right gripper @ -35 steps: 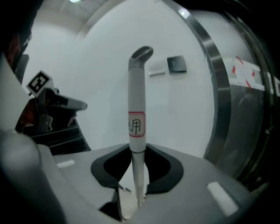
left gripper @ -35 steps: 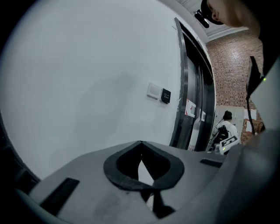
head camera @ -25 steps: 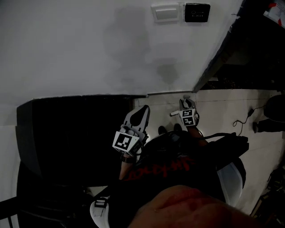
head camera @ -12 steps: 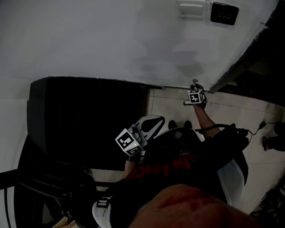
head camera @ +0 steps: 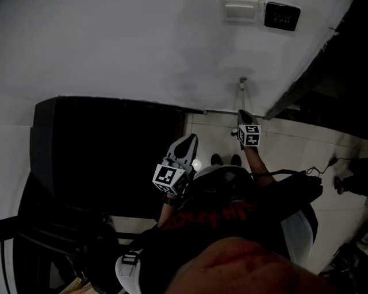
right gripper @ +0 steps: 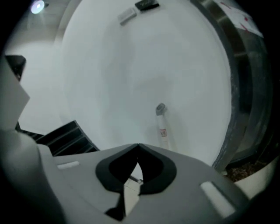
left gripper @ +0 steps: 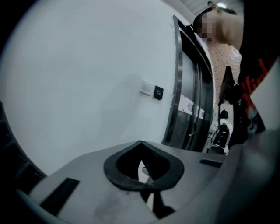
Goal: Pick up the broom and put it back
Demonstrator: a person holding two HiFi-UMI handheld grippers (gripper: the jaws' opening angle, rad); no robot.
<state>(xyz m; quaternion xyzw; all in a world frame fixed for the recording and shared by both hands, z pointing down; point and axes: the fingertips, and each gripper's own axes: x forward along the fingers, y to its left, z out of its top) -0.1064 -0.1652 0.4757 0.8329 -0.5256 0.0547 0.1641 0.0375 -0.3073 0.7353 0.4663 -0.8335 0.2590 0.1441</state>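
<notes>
White painted wall (head camera: 115, 51) fills most of the head view and runs down to a pale tiled floor (head camera: 287, 149). A big black cabinet (head camera: 109, 155) stands against the wall on the left, and a dark metal door frame (right gripper: 245, 87) borders the wall on the right. The broom (right gripper: 162, 127) stands near that frame, leaning against the wall. Its long axis is close to upright, with the grey capped end of the white handle pointing up. Its brush end is hidden behind the right gripper (right gripper: 138, 146). That gripper points toward the handle but is apart from it, with its jaws closed tip to tip on nothing. The left gripper (left gripper: 140, 143) is lower, beside the cabinet, with its jaws likewise together and empty. High on the wall, a white switch plate (head camera: 240, 10) sits beside a black one (head camera: 282, 16).
</notes>
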